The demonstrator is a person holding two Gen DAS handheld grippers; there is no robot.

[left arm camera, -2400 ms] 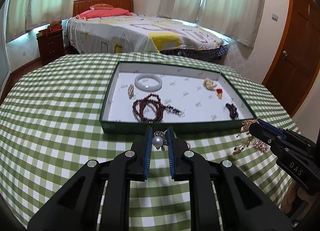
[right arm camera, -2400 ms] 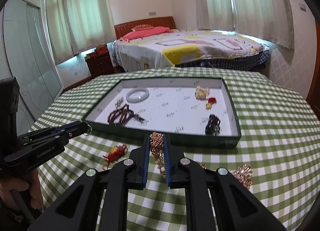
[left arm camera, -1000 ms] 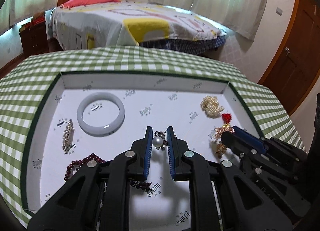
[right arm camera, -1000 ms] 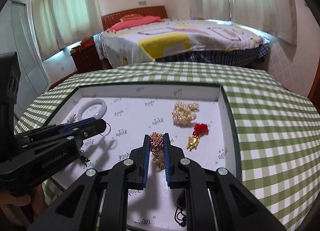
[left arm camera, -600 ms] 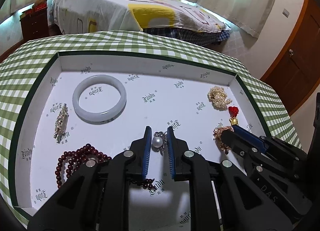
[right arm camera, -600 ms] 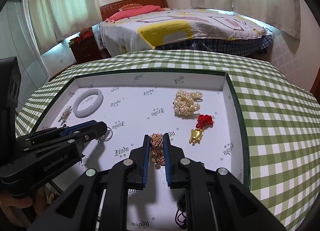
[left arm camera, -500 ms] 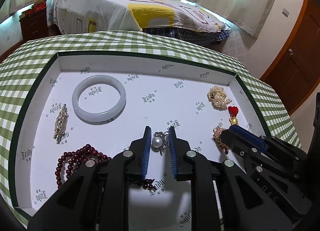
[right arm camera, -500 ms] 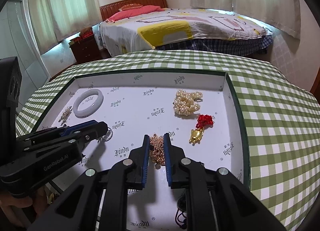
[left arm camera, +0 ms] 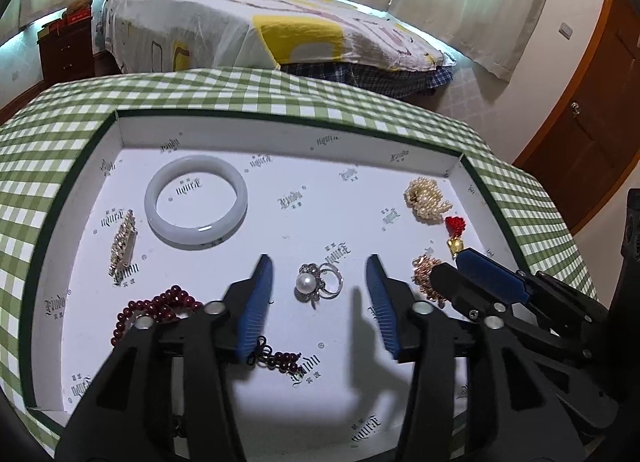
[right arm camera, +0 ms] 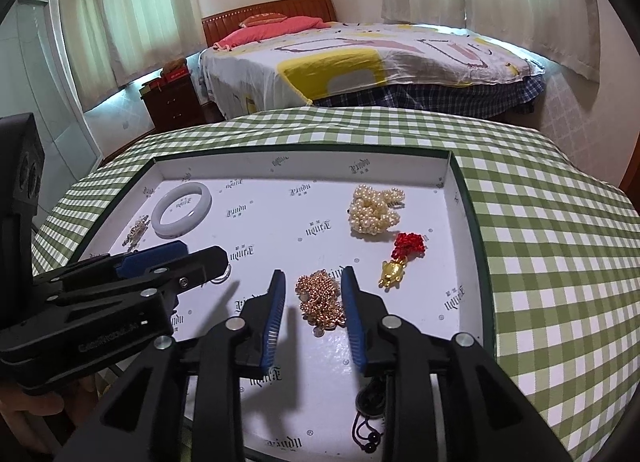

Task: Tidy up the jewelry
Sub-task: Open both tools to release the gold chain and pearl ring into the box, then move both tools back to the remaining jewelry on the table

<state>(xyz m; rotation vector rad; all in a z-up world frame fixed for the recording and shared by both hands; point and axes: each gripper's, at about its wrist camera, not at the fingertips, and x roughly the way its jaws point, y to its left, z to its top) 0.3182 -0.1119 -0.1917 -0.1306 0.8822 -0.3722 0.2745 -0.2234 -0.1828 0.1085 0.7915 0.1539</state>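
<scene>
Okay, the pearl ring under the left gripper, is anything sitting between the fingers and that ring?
Nothing visible. The pearl ring lies on the tray floor in the open gap of the left gripper, apart from both pads.

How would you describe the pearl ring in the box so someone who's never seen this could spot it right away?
Start at the shallow green-edged box with the white printed lining on the checked tablecloth. Near the middle of its floor, between the fingers of the open left gripper, lies the pearl ring. It is the only silver piece with a single round white pearl, unlike the white bangle, dark red beads and gold chain around it.
</scene>
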